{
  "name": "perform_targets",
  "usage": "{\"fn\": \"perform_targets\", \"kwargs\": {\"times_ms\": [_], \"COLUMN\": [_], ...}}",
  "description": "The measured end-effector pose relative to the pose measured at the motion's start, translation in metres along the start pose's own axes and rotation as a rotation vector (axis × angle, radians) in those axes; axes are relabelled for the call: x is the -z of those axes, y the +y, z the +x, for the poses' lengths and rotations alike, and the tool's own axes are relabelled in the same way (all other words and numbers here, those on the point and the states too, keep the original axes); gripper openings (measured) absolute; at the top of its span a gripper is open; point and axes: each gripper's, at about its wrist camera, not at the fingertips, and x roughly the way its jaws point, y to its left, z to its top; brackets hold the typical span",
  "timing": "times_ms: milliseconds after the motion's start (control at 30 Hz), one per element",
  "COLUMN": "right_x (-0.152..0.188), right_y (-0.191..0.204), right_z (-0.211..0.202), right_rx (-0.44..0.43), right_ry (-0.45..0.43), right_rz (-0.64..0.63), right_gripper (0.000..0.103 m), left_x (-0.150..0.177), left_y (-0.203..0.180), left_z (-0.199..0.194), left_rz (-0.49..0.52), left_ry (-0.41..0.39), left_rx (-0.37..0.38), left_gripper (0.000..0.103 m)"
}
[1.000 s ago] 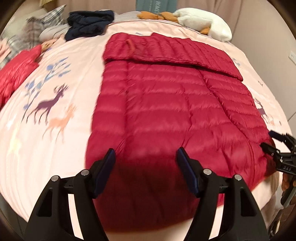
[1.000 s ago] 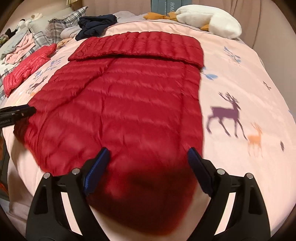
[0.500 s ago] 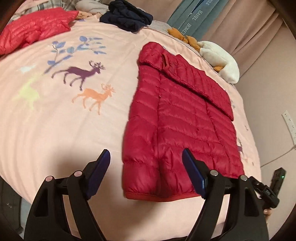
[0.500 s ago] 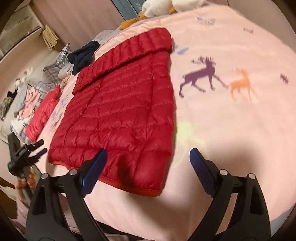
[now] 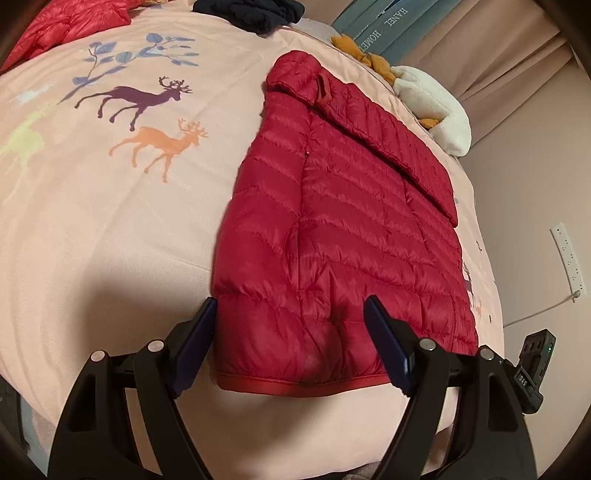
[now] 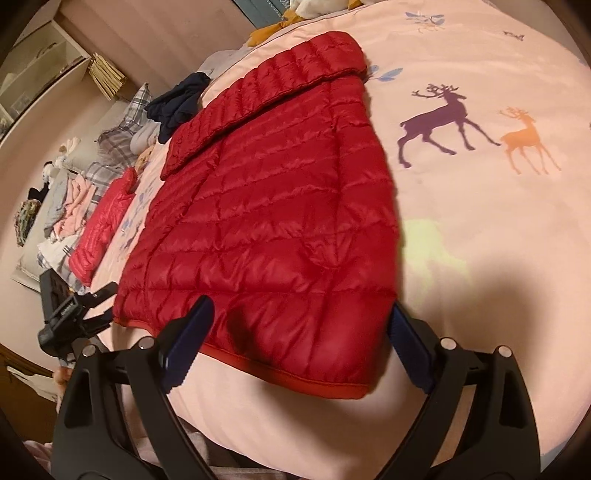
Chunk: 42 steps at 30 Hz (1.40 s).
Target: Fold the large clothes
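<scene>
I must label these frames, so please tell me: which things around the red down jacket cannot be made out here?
- Red down jacket: sleeves unseen in both views, presumably folded under.
- Left gripper: jaws open; fingertip contact with the hem is unclear.
- Book spines, left wrist view: titles cut off by the frame edge.
- Clothes pile, right wrist view: too small and distorted.

Left wrist view: mounted behind the left gripper [image 5: 291,345], looking forward and steeply down along its fingers, close above the near left hem corner of the red down jacket [image 5: 343,236] on the pink bedsheet [image 5: 110,221]. Right wrist view: same arrangement behind the right gripper [image 6: 299,345], close above the near right hem corner. Both views share the jacket, the sheet's deer print [image 5: 136,101], the navy garment [image 6: 177,101] and each other's gripper at frame edge.
</scene>
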Motion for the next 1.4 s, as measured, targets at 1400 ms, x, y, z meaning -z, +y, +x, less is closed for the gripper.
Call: {"fn": "perform_targets", "kwargs": {"times_ms": [1400], "right_x": [-0.004], "right_y": [-0.003], "right_z": [0.011], "right_rx": [-0.211], "right_ry": [0.054], "right_rz": [0.110], "right_gripper": [0.093], "left_x": [-0.003], "left_y": [-0.004], "left_z": [0.013], "left_rz": [0.019], "left_ry": [0.036], "left_rx": [0.140], "left_gripper": [0.081]}}
